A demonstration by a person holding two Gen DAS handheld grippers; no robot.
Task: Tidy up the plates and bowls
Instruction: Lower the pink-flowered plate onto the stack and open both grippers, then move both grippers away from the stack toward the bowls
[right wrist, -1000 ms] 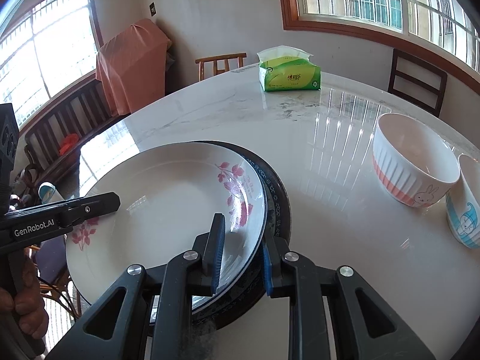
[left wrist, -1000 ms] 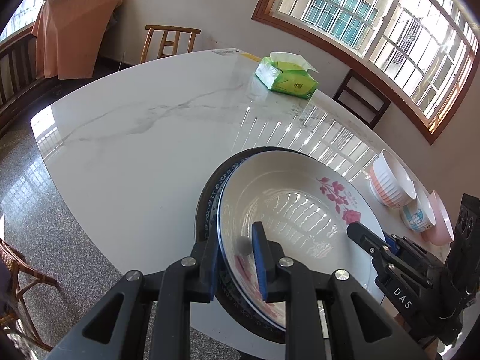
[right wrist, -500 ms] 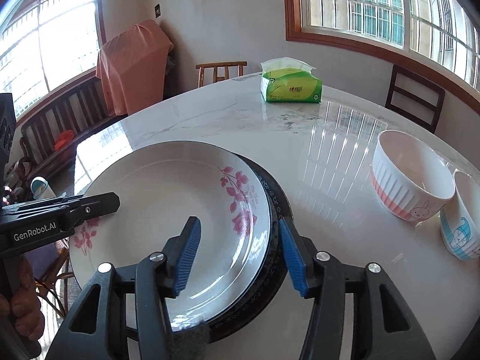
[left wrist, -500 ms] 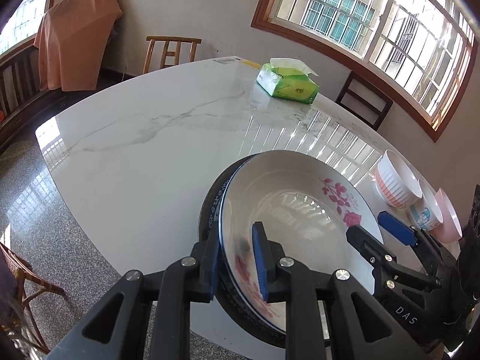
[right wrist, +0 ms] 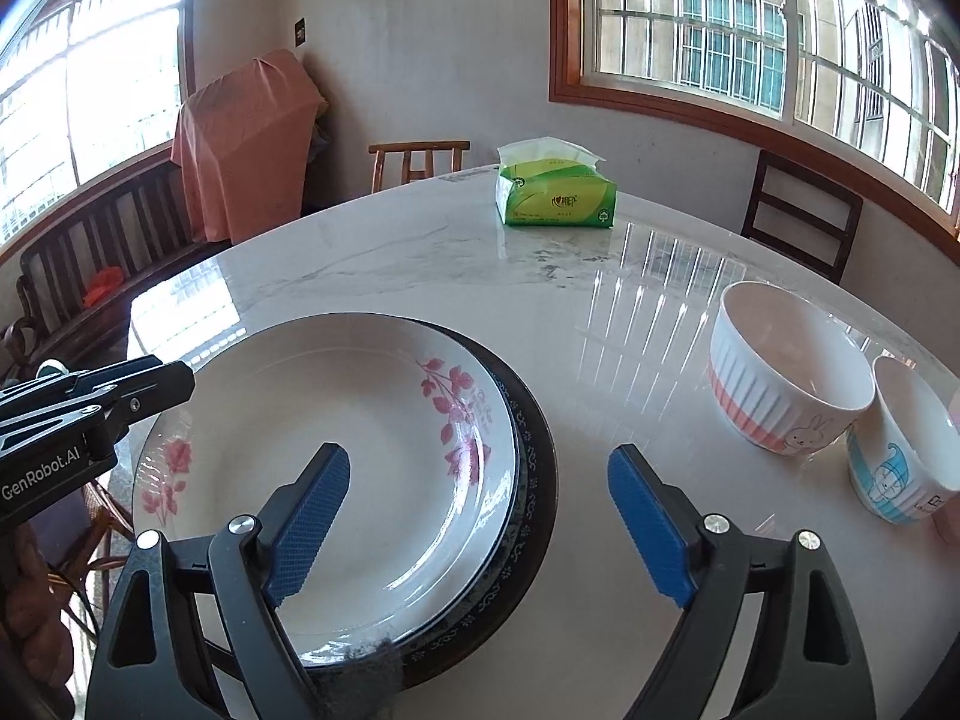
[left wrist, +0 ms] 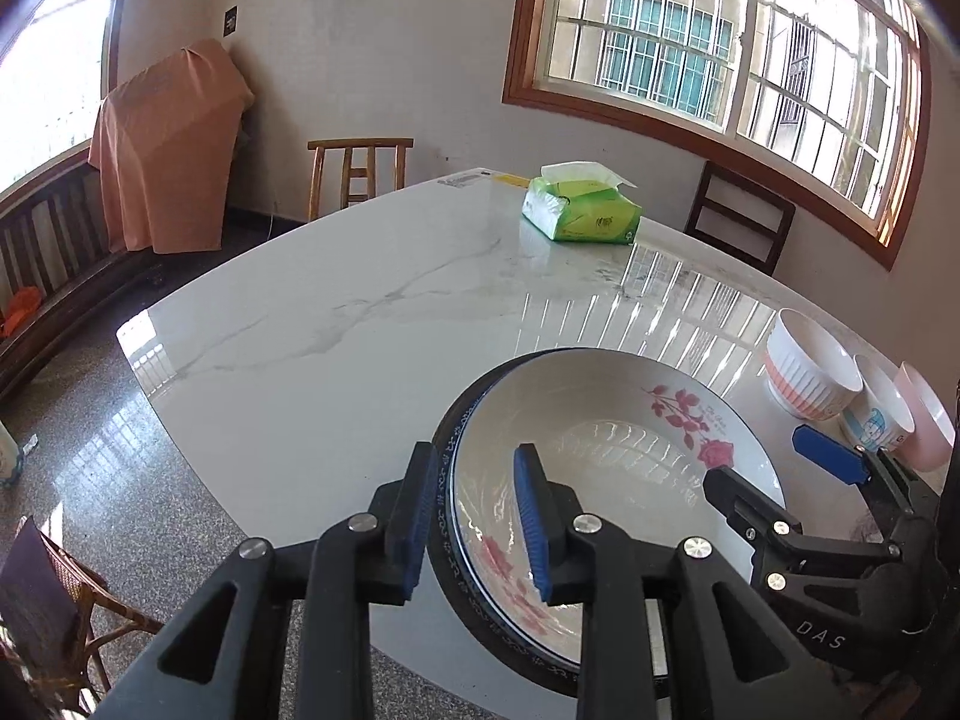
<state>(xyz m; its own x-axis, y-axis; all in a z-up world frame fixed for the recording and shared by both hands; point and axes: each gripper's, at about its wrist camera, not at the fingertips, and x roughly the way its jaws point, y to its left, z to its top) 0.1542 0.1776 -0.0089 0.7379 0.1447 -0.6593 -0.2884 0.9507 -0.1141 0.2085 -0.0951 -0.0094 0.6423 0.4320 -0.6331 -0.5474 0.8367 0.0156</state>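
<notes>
A white plate with pink flowers (left wrist: 612,456) (right wrist: 336,420) lies on a dark plate with a blue-patterned rim (left wrist: 444,462) (right wrist: 534,468), and both rest on the marble table (left wrist: 336,324). My left gripper (left wrist: 475,453) straddles the near-left rims of the stack. Its jaws are opening and the pads look just clear of the rims. My right gripper (right wrist: 480,462) straddles the stack's right rim with its jaws opening wide and touching nothing. A ribbed white and pink bowl (right wrist: 786,372), a blue cartoon bowl (right wrist: 906,450) and a pink bowl (left wrist: 924,414) stand to the right.
A green tissue pack (left wrist: 579,210) lies at the far side of the table. Wooden chairs (left wrist: 360,174) stand behind the table. The table's edge runs close to the plates on the left, with a cane chair (left wrist: 78,588) and granite floor below.
My right gripper went from shut on the plates' rim to wide open. The left jaws widened a little. Both views tipped upward slightly.
</notes>
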